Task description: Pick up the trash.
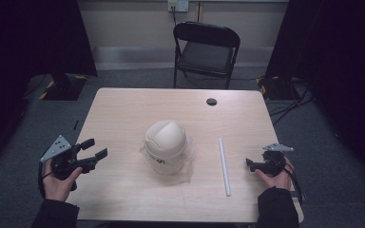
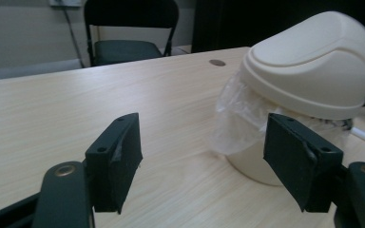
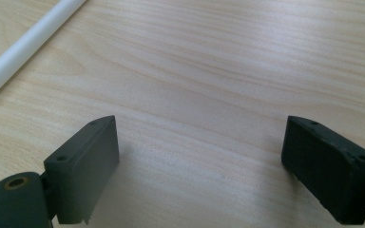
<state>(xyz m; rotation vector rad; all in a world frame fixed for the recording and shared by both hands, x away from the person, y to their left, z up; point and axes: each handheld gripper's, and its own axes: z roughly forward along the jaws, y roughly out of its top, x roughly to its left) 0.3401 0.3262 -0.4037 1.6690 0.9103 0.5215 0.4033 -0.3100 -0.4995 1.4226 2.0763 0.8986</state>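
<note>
- A cream bin with a domed swing lid is seen upright near the middle of the table; a clear liner is bunched out from under the lid.
- The bin is judged light, hollow, rigid plastic with a smooth, somewhat slippery shell; the liner is thin, soft and easily torn.
- A hold is best taken on the lower body wall, below the lid rim; the lid may tip or lift off if pinched.
- Its long axis stands vertical; the lid's sloped face is turned toward the far edge and slightly left.
- A white rod lies to its right, well apart, its length running near to far.
- The left gripper is spread wide and empty, aimed at the bin.
- The right gripper is likewise spread, with nothing held, over bare table beside the rod.
</note>
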